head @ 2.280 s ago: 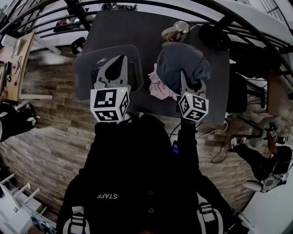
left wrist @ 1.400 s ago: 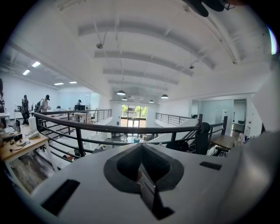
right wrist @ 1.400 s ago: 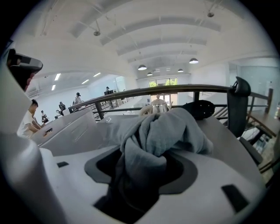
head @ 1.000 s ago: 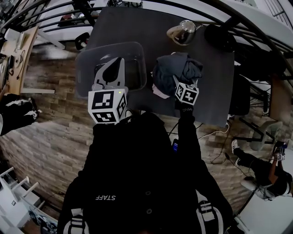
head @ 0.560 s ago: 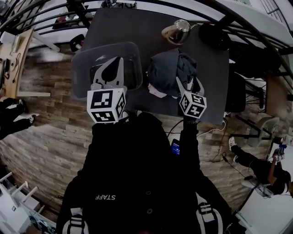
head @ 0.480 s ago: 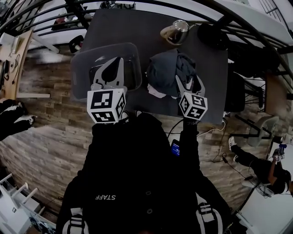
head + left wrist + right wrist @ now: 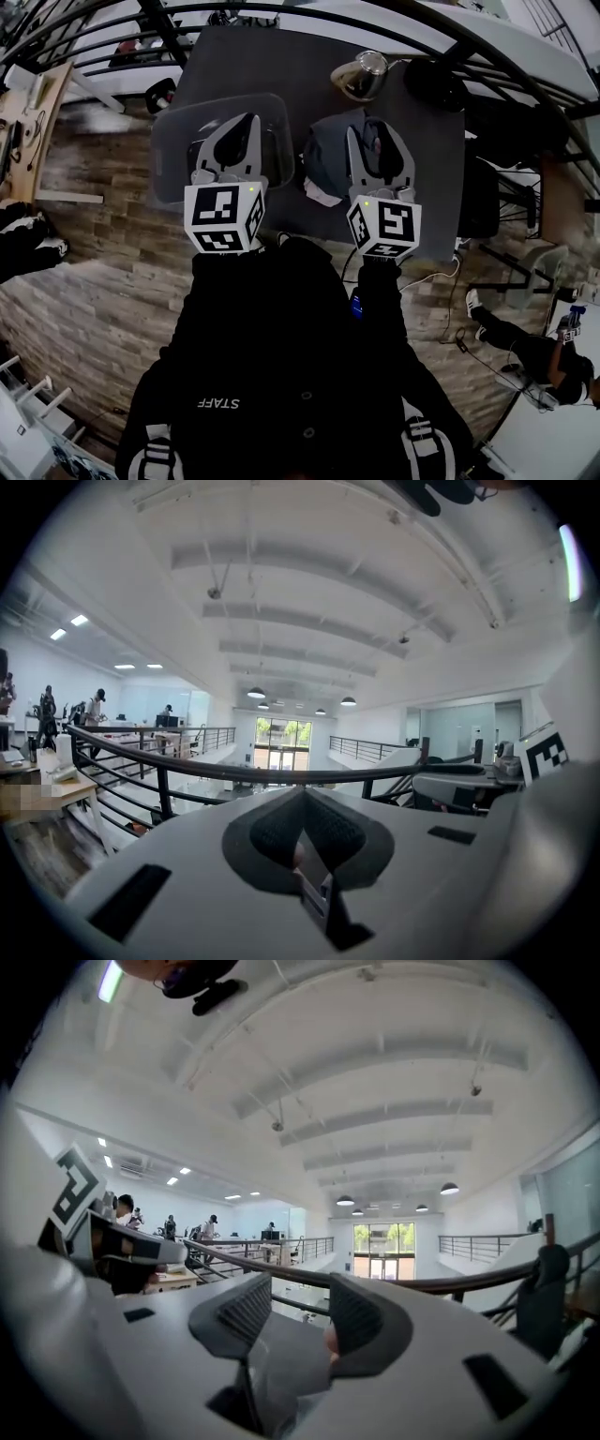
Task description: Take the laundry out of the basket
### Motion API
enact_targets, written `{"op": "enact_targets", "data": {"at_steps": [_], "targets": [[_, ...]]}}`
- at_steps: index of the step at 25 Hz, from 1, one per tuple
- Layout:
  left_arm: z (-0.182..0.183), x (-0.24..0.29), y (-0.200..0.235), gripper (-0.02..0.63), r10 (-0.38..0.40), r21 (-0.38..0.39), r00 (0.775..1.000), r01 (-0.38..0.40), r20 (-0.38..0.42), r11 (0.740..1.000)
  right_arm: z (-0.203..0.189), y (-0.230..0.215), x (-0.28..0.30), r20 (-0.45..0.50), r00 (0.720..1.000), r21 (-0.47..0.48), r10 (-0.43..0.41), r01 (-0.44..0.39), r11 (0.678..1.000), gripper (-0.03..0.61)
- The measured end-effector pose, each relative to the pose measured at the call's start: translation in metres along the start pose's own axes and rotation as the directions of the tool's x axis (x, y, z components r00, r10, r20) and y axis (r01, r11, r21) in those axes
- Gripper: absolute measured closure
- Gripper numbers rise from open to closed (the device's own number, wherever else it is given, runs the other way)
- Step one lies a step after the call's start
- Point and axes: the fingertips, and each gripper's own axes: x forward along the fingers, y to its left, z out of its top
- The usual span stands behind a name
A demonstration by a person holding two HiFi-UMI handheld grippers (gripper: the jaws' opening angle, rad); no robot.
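A dark grey table [image 7: 309,66] stands on a wood-plank floor [image 7: 103,244], hard against a black metal railing [image 7: 281,11]; beyond the railing lies a bright hall with a white ribbed ceiling. Below the left gripper [image 7: 246,122] a clear, round-cornered plastic basket [image 7: 167,159] sits on the table. This gripper is held level above the basket. Its ribbed grey pads [image 7: 272,832] meet at the tips with nothing between them.

Between the two grippers, and partly under the right one, the laundry [image 7: 323,159] lies on the table just to the right of the basket. It is a crumpled heap of dark soft cloth with a pale pink piece at its near edge.

The right gripper [image 7: 377,136] is also held level, above the heap. Its jaws have just been closing, yet a gap remains between them and they hold nothing. Beyond its tips stands a shiny rounded kettle [image 7: 361,75].
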Motion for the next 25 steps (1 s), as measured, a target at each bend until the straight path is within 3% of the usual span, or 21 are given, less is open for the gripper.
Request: {"op": "enact_targets", "data": {"at_steps": [12, 25], "targets": [[0.012, -0.02, 0.028, 0.612, 0.071, 0.003, 0.997, -0.071, 0.036, 0.997, 0.057, 0.086, 0.012, 0.111, 0.984, -0.052, 0.141, -0.136, 0.989, 0.541], [0.024, -0.036, 0.056, 0.612, 0.135, 0.045, 0.988, -0.139, 0.079, 0.989, 0.08, 0.132, 0.026, 0.134, 0.969, -0.025, 0.208, -0.206, 0.978, 0.563]]}}
